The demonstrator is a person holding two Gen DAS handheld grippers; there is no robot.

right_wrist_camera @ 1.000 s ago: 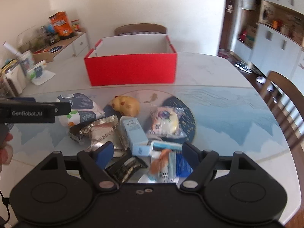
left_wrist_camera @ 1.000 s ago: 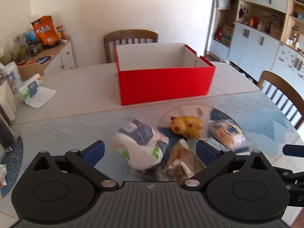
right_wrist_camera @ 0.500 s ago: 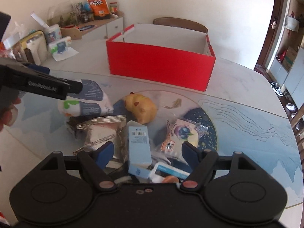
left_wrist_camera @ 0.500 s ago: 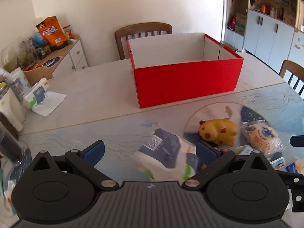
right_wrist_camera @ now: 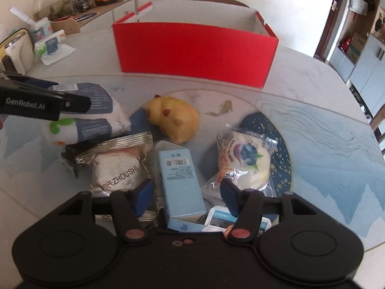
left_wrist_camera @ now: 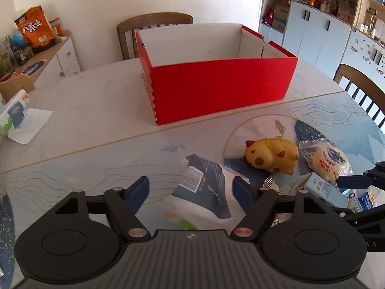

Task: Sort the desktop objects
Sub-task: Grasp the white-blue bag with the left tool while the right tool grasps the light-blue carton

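Blue pads closing on two packets at once, red box waiting behind.

Nearest, the left gripper (left_wrist_camera: 190, 192) is narrowing around the navy-and-white tissue pack (left_wrist_camera: 204, 190); one pad seems to meet its side, the other stands clear. The right gripper (right_wrist_camera: 186, 192) is closing astride the pale blue carton (right_wrist_camera: 179, 178), neither pad touching yet. Best to centre each item so both pads land flat on opposite sides, squeeze gently since the pack is soft, then lift straight up clear of the silver packet (right_wrist_camera: 118, 166) and yellow toy (right_wrist_camera: 174, 120). Beyond them, the red box (left_wrist_camera: 216, 84) stands open on the table (left_wrist_camera: 96, 110).
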